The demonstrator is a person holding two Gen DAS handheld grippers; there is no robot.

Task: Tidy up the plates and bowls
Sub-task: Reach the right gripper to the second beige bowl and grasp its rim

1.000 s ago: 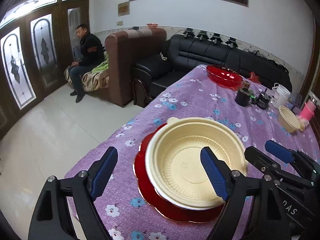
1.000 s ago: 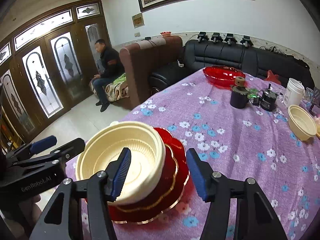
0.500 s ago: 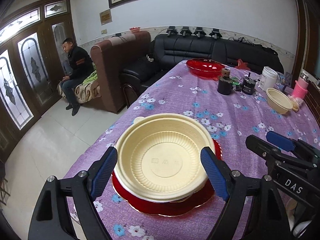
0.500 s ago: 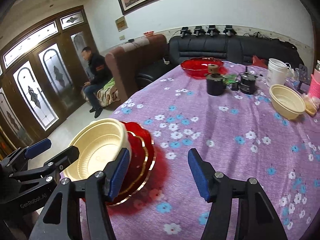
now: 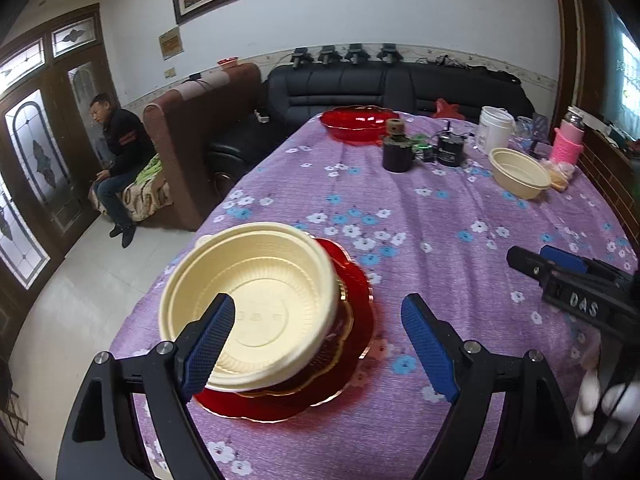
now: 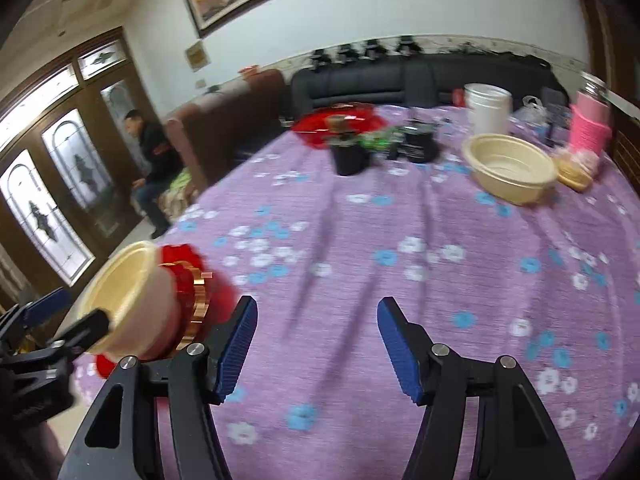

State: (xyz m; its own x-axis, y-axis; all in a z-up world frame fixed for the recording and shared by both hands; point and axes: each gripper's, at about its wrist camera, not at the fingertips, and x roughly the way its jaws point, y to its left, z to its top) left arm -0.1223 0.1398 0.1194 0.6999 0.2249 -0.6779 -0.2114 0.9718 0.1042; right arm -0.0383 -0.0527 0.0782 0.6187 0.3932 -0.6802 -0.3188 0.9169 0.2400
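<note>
A cream plastic bowl [image 5: 256,300] sits on stacked red plates with gold rims [image 5: 352,344] at the near left of the purple floral table [image 5: 440,216]. My left gripper [image 5: 320,344] is open and empty, just in front of the stack. The stack also shows at the left of the right wrist view [image 6: 160,300]. My right gripper [image 6: 316,344] is open and empty over bare cloth. A second cream bowl [image 6: 508,166] stands at the far right, also seen in the left wrist view [image 5: 520,172]. A red glass bowl [image 5: 358,123] sits at the far end.
A dark cup [image 5: 397,154], a black jar [image 5: 450,150], a white tub [image 5: 494,128] and a pink bottle [image 5: 568,144] crowd the far end. A black sofa [image 5: 360,84] stands behind the table. A man [image 5: 118,156] sits at the left by the doors.
Both grippers have swung right. The bowl and plate stack now lies left of each view's centre; the right gripper faces bare cloth and the far cream bowl.
</note>
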